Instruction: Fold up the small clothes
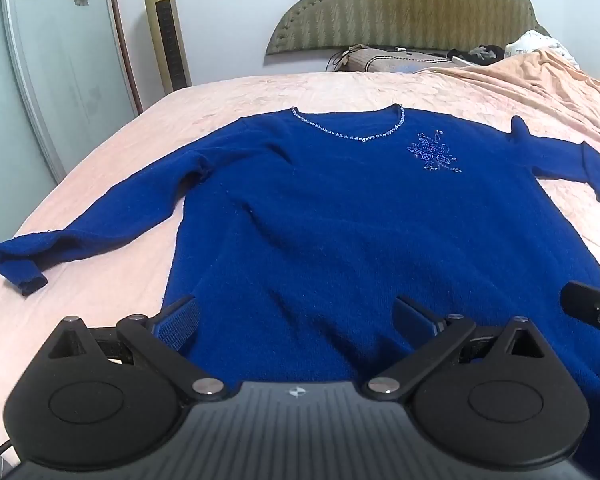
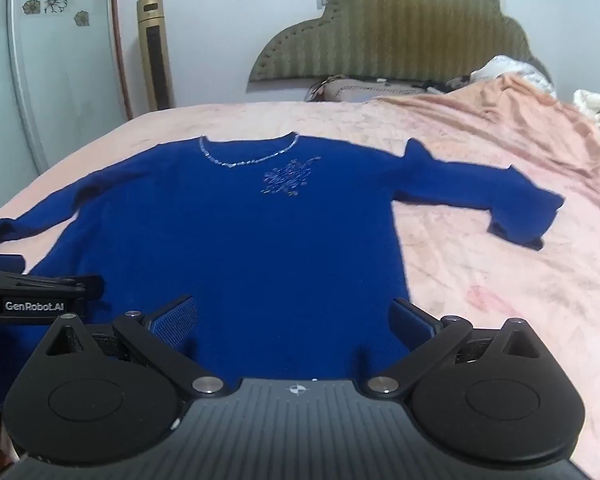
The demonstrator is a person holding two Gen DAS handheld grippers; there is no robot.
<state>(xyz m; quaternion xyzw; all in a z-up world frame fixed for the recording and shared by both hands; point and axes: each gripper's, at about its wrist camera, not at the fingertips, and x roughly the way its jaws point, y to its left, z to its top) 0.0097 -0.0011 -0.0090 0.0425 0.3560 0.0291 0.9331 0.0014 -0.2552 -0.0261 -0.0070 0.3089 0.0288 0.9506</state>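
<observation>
Lying flat and face up on the bed (image 1: 112, 152), the blue sweater (image 1: 324, 216) stretches away from both claws, hem nearest them, neckline farthest. The left claw (image 1: 296, 316) hangs over the hem with its jaws spread wide and nothing between the pads; the right claw (image 2: 292, 316) hangs the same way, wide open and empty, over the hem's other end.

The left wrist view alone shows the whole sleeve (image 1: 100, 216) on that claw's left, running out to a cuff near the bed's edge; the other sleeve is cut off at the frame's right side. There the right claw appears only as a black corner. The right wrist view alone shows the whole opposite sleeve (image 2: 480, 196), bent downward at a flared cuff, out to that claw's right. The left claw shows at its left edge, side on, with white lettering.

The sweater is deep blue knit, lightly rippled across the body. A string of pale beads (image 1: 352, 132) trims the round neck, and a beaded flower (image 1: 432, 152) sits below it. Beyond the sweater stand a green headboard (image 1: 404, 4) and a gold tower fan (image 1: 166, 28).
</observation>
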